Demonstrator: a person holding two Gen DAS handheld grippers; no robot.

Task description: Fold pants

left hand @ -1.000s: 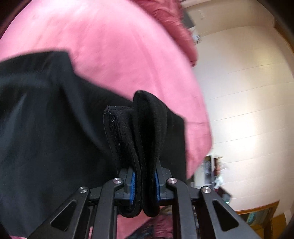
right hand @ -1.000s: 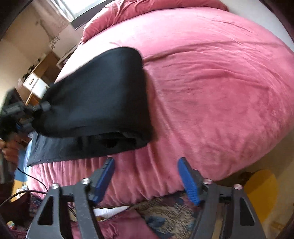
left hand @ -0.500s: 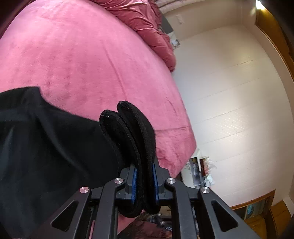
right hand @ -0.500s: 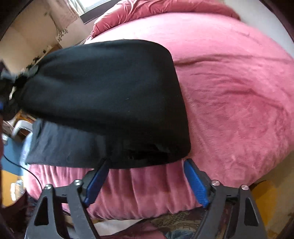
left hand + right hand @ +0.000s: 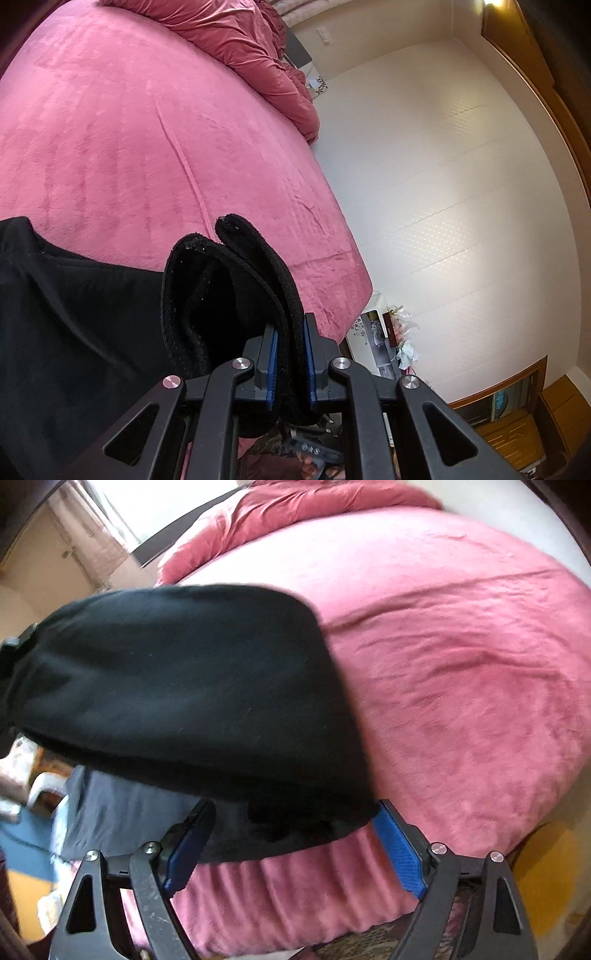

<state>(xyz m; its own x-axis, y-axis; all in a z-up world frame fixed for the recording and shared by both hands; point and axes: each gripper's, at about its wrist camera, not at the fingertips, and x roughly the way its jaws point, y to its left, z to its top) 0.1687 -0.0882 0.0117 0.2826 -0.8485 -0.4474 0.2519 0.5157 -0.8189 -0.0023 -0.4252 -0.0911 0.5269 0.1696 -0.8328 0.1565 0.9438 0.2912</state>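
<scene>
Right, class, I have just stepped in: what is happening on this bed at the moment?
A person is folding black pants on a pink bed with two handheld grippers. The left gripper is shut on a doubled edge of the pants and holds that part lifted above the bed. The right gripper is open, its blue pads either side of the near corner of the pants at the bed's edge, gripping nothing yet. A crumpled pink duvet lies at the far end.
</scene>
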